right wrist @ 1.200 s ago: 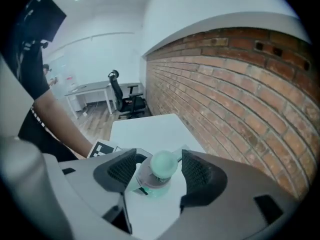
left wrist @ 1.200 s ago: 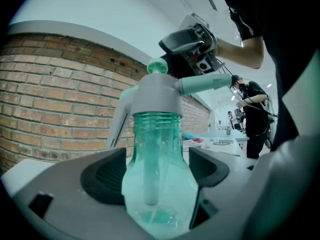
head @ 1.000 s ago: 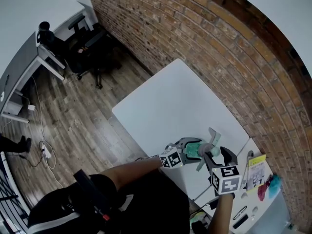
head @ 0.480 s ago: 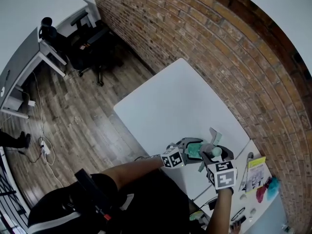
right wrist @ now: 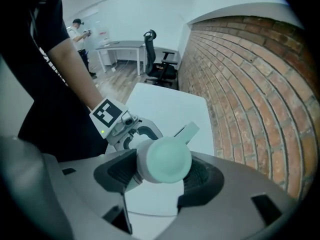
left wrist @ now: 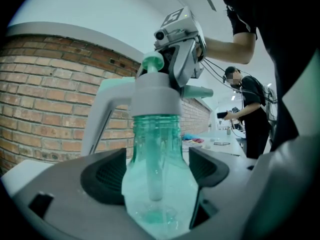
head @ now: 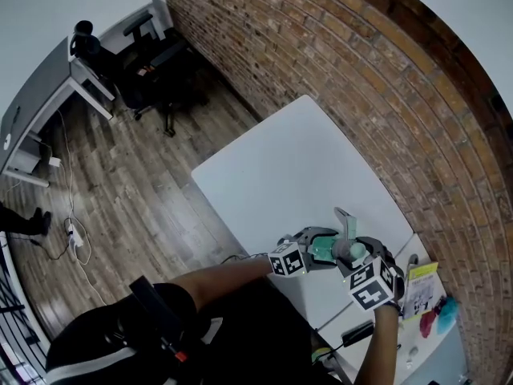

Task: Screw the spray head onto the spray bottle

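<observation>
Working over the white table (head: 296, 167), the left gripper (head: 314, 245) clamps the teal spray bottle (left wrist: 159, 174) while the right gripper (right wrist: 161, 174) pinches the spray head (right wrist: 164, 159) seated on its neck. Twist squarely about the neck with the bottle steady; the threads are hidden, probably only partly engaged.

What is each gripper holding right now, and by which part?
Left gripper holds the spray bottle by its body; right gripper clamps the spray head around its gray body.

Office-like workroom; exposed brick wall (head: 361, 62), white table (head: 296, 167), grey desk (head: 40, 95) with black swivel chairs (head: 156, 62), wood-plank floor (head: 120, 191)
</observation>
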Motion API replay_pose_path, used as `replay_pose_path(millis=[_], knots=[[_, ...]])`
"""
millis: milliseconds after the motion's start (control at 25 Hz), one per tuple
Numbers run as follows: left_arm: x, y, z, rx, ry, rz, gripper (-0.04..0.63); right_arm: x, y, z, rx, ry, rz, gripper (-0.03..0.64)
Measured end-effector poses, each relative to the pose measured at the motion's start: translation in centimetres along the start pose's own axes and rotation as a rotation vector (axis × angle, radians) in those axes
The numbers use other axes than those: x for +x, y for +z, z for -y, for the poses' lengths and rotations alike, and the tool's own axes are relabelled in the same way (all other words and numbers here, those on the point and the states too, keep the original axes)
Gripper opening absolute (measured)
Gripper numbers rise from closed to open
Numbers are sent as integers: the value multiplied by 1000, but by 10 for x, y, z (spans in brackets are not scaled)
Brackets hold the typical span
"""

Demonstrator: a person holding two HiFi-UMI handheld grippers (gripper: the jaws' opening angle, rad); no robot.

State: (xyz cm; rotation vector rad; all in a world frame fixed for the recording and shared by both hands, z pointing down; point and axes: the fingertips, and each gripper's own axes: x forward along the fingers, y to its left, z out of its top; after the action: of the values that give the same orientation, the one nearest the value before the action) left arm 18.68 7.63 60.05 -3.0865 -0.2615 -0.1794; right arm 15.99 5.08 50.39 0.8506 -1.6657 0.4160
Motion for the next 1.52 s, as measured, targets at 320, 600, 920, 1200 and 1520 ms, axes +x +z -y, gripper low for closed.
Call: replay_pose_path(millis=[320,600,920,1200,1520], knots=[[-1,-2,-1,-5,-1,1,387,2,1,-5,-220,74,-57,267],[0,-1,0,-1,0,2,387,1,-3,-9,-476,136,-44,267],[-1,0,0,0,-5,6,387,0,-8,-11,-680,187,7,267],[-1,-1,1,6,-2,8,387,0,-8,-12,-716,203,37,267],[0,0,1,8,2,9,387,-21,6,-4,-308,143,152,268]])
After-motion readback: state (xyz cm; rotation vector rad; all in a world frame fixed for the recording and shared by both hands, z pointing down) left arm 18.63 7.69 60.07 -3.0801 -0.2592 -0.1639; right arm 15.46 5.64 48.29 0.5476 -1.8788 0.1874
